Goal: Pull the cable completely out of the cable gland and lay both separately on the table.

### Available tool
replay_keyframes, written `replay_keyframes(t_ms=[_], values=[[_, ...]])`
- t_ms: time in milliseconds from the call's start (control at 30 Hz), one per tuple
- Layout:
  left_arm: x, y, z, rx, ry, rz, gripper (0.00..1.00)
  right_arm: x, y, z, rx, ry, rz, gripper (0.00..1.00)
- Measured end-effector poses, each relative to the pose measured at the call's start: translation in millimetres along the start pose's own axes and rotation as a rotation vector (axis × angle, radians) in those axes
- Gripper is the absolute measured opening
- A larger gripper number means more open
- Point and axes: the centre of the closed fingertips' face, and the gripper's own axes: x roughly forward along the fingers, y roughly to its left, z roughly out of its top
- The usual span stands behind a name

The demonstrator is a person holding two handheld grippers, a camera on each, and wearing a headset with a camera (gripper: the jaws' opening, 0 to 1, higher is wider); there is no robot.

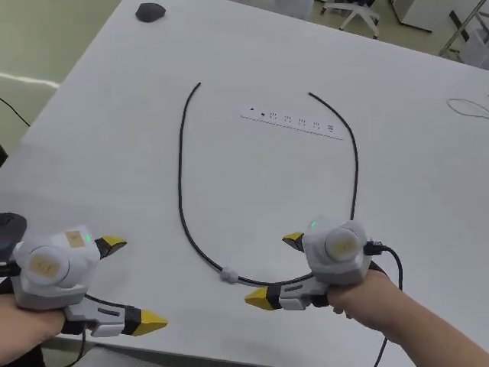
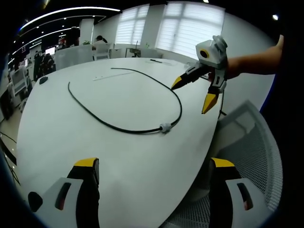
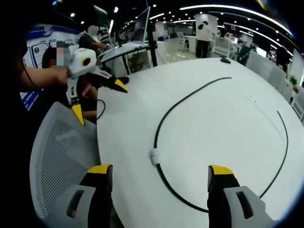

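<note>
The right gripper point(image 1: 275, 269) has its jaws spread wide and grips nothing. In the head view its yellow tips sit either side of the black cable point(image 1: 181, 160), just right of the small pale cable gland point(image 1: 228, 274). Its own gripper view shows the gland lying on the table point(image 1: 99, 138) ahead, between the two jaws and nearer the left one. The left gripper point(image 1: 134, 283) also has its jaws well apart and holds nothing. It is at the near left edge of the table, well apart from the cable. The cable passes through the gland (the only thing here that holds anything). It runs out from both sides of the gland in a long U whose two ends point away from the person. Between those ends, farther back, lies a white power strip point(image 1: 294, 122). Near the far edge is a dark rounded object point(image 1: 150, 11), and off to the right a thin pale wire point(image 1: 466, 107). The two gripper views add what the head view lacks: a grey mesh chair point(image 2: 247, 142) at the table's near edge, each gripper seen from the other's side, and an office with desks and people behind.
</note>
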Motion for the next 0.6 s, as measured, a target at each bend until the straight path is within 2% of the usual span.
replay_keyframes(t_ms=[233,400,533,600], values=[[1.1,-2.5,-1.7,-0.005,-0.004,-0.006,0.95,16.1,-1.4,-3.4,-0.044,0.071,0.016,0.71],[1.0,-2.0,-7.0,-0.016,0.004,-0.008,0.94,26.3,4.6,-0.9,-0.084,0.093,0.043,0.68],[1.4,-1.5,-12.6,-0.02,0.02,-0.004,0.95,35.8,6.4,-7.0,-0.097,0.127,0.069,0.62],[1.2,0.6,-9.8,-0.023,0.002,0.007,0.95,40.3,4.8,-11.9,-0.103,0.148,0.074,0.59]])
